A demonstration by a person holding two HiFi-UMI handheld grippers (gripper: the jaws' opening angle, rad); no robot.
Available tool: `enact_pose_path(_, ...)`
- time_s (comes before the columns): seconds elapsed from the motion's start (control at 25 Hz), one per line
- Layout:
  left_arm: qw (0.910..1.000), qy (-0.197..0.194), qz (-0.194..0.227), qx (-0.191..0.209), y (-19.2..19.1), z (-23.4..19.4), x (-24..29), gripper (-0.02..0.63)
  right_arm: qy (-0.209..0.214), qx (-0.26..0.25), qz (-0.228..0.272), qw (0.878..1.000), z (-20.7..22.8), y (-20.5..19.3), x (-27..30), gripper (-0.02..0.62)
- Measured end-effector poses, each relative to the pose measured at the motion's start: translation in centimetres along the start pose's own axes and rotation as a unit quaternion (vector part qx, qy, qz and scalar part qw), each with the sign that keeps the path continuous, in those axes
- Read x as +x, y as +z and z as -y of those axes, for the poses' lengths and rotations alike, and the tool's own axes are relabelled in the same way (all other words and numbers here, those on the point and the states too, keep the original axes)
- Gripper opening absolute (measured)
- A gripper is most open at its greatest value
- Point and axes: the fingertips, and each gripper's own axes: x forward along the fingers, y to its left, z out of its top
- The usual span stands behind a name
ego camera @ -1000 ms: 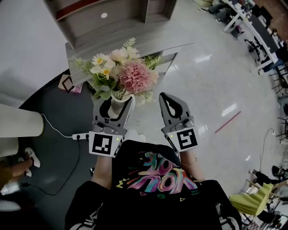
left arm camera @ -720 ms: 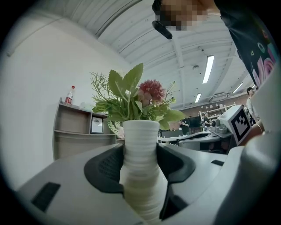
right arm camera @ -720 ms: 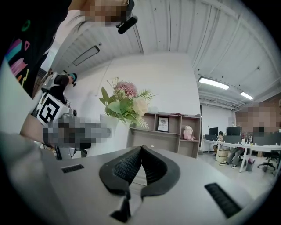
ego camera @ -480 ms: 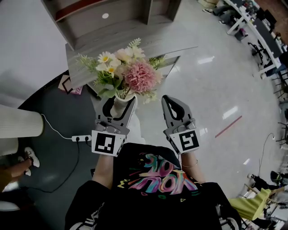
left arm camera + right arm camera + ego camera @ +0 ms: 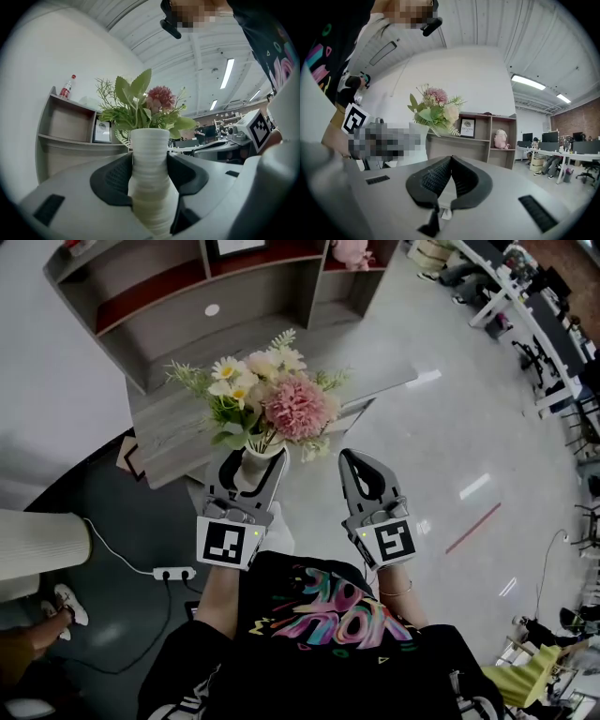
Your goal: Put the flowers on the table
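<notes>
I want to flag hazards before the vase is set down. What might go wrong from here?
1. The left gripper alone holds the vase, by its ribbed neck. The wide flowers make it top-heavy, so it may tilt or slip. The shut right gripper gives no support.
2. The vase hangs near the table's edge; set down there, it might tip off.

You wear a black T-shirt [image 5: 328, 638] with a bright swirl print and a thin bracelet [image 5: 401, 593]. Your left gripper [image 5: 251, 458] and right gripper [image 5: 353, 457] are grey, with black pads [image 5: 435, 178] and white marker cubes [image 5: 228, 542].
</notes>
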Motion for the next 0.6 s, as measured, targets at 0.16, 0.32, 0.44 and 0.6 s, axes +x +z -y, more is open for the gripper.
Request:
enact_pose_path(0.16,1.0000,-0.003,0.003,0.008,0.1,-0.1,0.0,0.242,-0.012,-0.002,-0.039,0.999,0.4,-0.8,-0.4,0.015)
enact_pose_path(0.32,0.9999,-0.004,0.001,0.011,-0.1,-0.2,0.0,0.242,-0.016,0.001,-0.029,0.999,0.4,-0.7,-0.5,0.015)
enact_pose_path(0.44,0.9999,-0.008,-0.002,0.013,-0.2,-0.2,-0.1,0.242,-0.016,0.005,0.007,1.000,0.3,0.1,-0.4,0.015)
enact_pose_path(0.6,0.9997,-0.013,-0.013,0.014,-0.2,-0.2,-0.3,0.242,-0.024,0.008,0.013,1.000,0.2,0.6,-0.7,0.015)
